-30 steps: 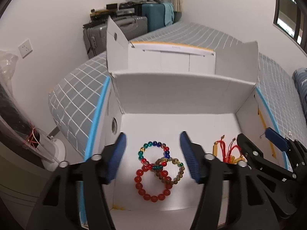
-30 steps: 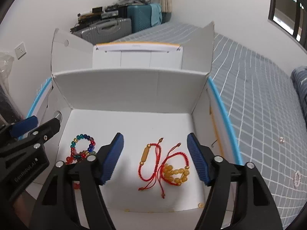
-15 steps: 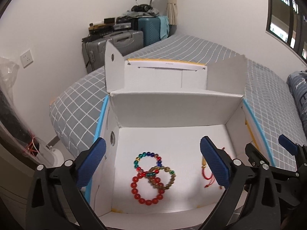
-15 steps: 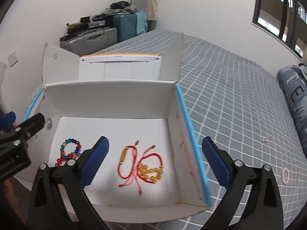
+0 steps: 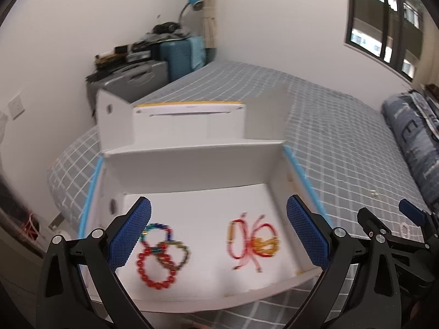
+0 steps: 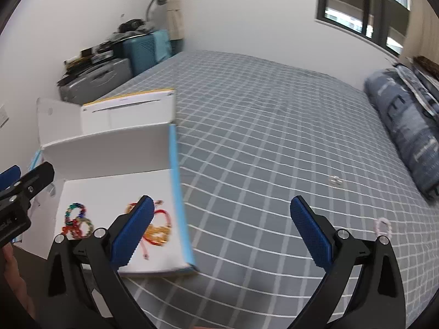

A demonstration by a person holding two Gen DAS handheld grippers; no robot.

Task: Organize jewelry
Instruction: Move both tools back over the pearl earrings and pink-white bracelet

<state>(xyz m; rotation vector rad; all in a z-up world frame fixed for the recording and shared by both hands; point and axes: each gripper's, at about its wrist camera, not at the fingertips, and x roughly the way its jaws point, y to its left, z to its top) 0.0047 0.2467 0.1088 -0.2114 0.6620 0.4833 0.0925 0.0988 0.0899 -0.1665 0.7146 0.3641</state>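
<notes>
Wall socket [image 5: 16, 106] on white wall at far left. Suitcases [image 5: 129, 81] stacked in the corner, clutter on top, blue desk lamp [image 5: 195, 3] above. Bed [image 6: 274, 126] under grey checked sheet carrying open white box [image 5: 192, 164] at its near left corner. In box: beaded bracelets [image 5: 162, 252] at left, interlinked; red cord bracelets [image 5: 253, 238] at right, apart from the beads. Left tool [image 5: 218, 234] spread wide above box, nothing between pads. Right tool [image 6: 222, 231] likewise wide, nothing gripped, over bare sheet right of box. Small pale items on sheet, possibly a ring [image 6: 336, 181] and pink bracelet [image 6: 383, 226]; blurred. Folded blue quilt [image 6: 406, 126] at far right. Dark-framed window [image 6: 362, 8] above.
</notes>
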